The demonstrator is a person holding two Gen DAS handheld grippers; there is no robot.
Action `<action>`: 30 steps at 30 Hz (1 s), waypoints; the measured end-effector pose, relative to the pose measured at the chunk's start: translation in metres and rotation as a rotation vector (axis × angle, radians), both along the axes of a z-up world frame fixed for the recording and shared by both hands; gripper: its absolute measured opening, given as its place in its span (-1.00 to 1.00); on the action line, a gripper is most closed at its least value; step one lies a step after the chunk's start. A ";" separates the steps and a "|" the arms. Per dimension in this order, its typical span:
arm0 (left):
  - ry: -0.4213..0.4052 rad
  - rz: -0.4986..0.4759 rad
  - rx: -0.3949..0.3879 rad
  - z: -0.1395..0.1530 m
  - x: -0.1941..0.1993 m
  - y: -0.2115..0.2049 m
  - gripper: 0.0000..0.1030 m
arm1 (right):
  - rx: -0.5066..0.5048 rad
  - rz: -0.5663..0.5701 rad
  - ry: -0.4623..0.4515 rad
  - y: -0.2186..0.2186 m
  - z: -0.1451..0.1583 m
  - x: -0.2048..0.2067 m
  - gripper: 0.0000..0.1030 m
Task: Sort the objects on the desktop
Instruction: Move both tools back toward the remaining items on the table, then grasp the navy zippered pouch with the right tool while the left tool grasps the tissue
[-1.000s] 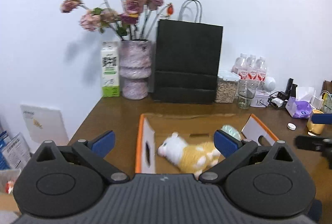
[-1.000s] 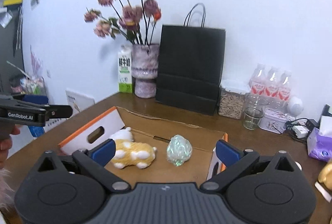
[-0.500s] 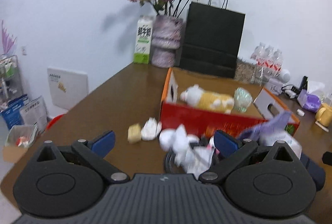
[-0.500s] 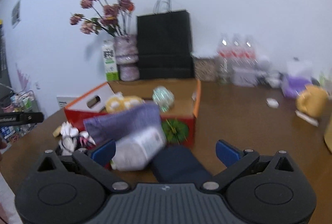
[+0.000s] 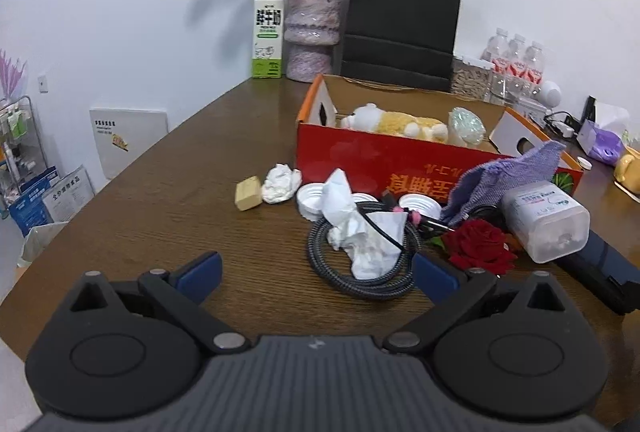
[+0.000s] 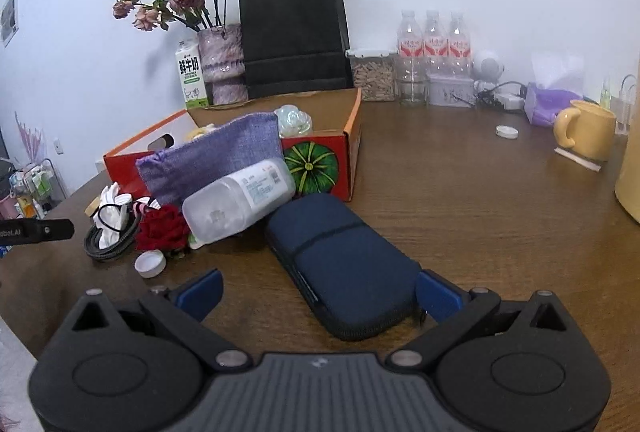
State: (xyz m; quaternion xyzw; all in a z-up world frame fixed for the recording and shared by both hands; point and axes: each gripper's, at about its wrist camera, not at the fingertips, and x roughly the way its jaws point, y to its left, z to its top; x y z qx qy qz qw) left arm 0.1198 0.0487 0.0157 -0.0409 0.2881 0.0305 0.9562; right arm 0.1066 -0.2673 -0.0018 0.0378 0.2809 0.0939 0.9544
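Crumpled tissue [image 5: 360, 228] tops a braided cable coil [image 5: 360, 272] — left tongs [image 5: 316, 274] and right tongs [image 6: 318, 292] spread.

bright, even light | soft shadows | sharp focus | fisheye edges — bowed

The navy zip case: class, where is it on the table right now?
In the right wrist view, the navy zip case lies flat on the table, centre, just ahead of the open right tool, beside the clear plastic jar.
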 end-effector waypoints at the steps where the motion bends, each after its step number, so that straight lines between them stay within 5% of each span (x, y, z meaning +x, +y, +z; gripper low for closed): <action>1: 0.004 -0.006 0.000 -0.001 0.000 -0.002 1.00 | -0.004 -0.001 0.000 0.000 0.000 0.001 1.00; 22: -0.015 -0.068 0.045 -0.003 0.017 -0.017 0.99 | -0.097 -0.008 0.030 0.004 -0.008 0.032 1.00; 30: 0.013 -0.083 0.011 0.001 0.033 -0.017 0.51 | -0.160 0.024 0.062 0.004 -0.010 0.059 0.97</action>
